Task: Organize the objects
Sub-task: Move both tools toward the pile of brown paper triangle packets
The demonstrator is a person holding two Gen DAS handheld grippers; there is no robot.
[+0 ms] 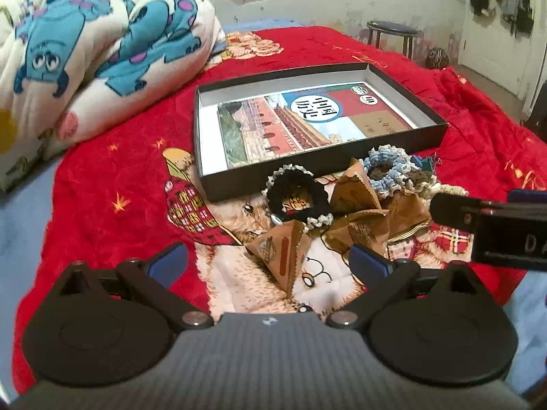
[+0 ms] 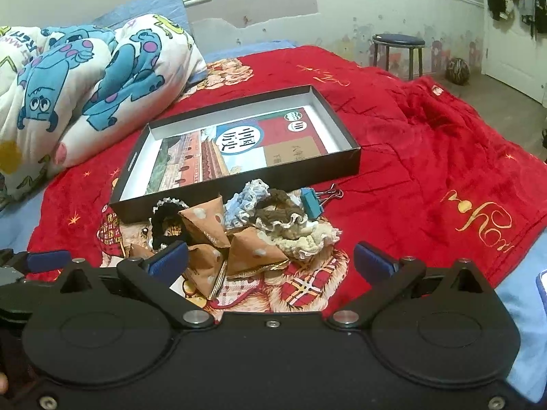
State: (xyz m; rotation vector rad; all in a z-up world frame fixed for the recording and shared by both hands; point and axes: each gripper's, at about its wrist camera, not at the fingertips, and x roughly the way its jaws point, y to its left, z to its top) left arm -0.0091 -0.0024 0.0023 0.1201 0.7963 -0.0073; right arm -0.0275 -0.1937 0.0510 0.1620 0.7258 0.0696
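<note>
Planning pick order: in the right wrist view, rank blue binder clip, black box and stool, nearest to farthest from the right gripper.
From the right gripper:
1. blue binder clip, just ahead, right edge of the pile.
2. black box, behind the pile, centre.
3. stool, far right, by the wall.

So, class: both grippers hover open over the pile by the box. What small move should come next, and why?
Probably lower the open left gripper onto the nearest brown triangular packet and close. It lies between the fingers, and the box holds only a book.
</note>
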